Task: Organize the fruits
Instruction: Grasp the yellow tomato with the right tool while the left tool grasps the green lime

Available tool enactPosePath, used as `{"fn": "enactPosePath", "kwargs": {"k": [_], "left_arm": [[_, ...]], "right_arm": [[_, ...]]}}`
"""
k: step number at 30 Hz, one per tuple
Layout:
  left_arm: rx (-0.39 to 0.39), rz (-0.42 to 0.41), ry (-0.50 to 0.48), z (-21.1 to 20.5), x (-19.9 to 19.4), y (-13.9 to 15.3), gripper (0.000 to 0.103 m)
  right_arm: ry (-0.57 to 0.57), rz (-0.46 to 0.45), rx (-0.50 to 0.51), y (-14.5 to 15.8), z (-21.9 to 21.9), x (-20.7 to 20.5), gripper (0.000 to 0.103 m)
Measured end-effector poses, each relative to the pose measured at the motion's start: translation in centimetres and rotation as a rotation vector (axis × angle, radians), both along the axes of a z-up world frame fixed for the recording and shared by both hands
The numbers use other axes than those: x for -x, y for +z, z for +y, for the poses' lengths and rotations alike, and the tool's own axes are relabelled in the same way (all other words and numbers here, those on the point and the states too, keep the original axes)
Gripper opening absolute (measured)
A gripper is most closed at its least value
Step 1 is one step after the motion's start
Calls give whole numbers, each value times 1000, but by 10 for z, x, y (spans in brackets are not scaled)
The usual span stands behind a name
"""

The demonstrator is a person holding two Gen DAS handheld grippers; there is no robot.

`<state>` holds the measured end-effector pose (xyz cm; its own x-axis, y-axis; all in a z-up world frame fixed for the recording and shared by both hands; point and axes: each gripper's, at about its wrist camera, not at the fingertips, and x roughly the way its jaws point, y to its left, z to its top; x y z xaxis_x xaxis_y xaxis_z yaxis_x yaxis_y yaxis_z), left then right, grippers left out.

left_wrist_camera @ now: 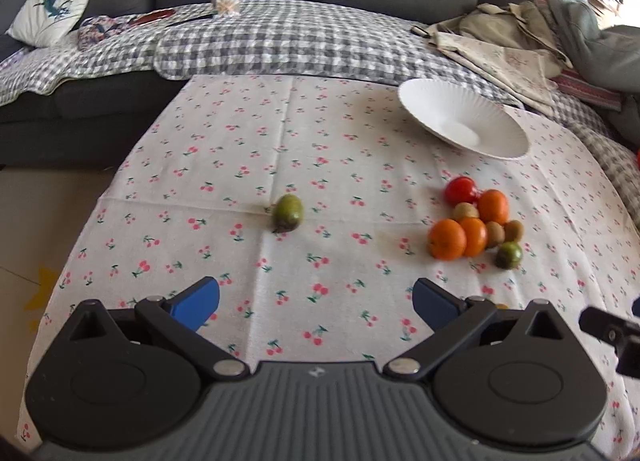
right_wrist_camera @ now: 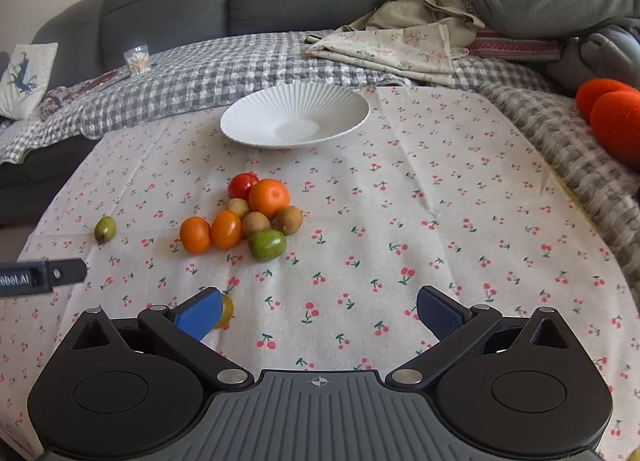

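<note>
A white ribbed plate (left_wrist_camera: 440, 109) (right_wrist_camera: 248, 121) stands at the far side of the cherry-print cloth. In front of it is a pile of fruit: a red tomato (right_wrist_camera: 242, 185), oranges (right_wrist_camera: 269, 197) (left_wrist_camera: 447, 239), brown kiwis (right_wrist_camera: 289, 219) and a green fruit (right_wrist_camera: 267, 245) (left_wrist_camera: 509, 255). One green fruit (left_wrist_camera: 288, 213) (right_wrist_camera: 105, 229) lies alone to the left. A small yellow-orange fruit (right_wrist_camera: 226, 311) peeks out behind my right gripper's left pad. My left gripper (left_wrist_camera: 316, 301) and right gripper (right_wrist_camera: 320, 311) are both open and empty, low over the cloth.
A grey sofa with a checked blanket (left_wrist_camera: 280, 37) borders the table's far side. Piled clothes (right_wrist_camera: 460, 13) lie at the right, a red-orange knit object (right_wrist_camera: 612, 121) at the far right. A small jar (left_wrist_camera: 226, 1) and a pillow (left_wrist_camera: 52, 1) sit on the sofa.
</note>
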<state>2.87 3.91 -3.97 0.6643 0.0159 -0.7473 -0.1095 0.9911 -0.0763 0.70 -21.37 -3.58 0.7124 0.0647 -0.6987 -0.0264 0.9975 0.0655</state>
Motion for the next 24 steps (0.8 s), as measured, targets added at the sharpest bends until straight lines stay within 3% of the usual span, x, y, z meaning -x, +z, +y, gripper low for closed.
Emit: {"fn": "enactPosePath", "kwargs": {"k": [7,11,13,20,24], "left_arm": [[20,14,67,15,-21,-15,98],[28,38,75,17,-36,-26,81],[55,42,77,19,-41,-30,79],[48,16,89,26,-65,-34,76],[13,27,80,25,-79,-41,64]], "right_arm": [[110,18,-54,-14,14,-6,103],[159,17,-60,-18,28,-9,103],[174,22,-75,-21,32,-10,102],[198,36,-15,-34,49,-20,99],[214,50,9,-43,56,-27,82]]}}
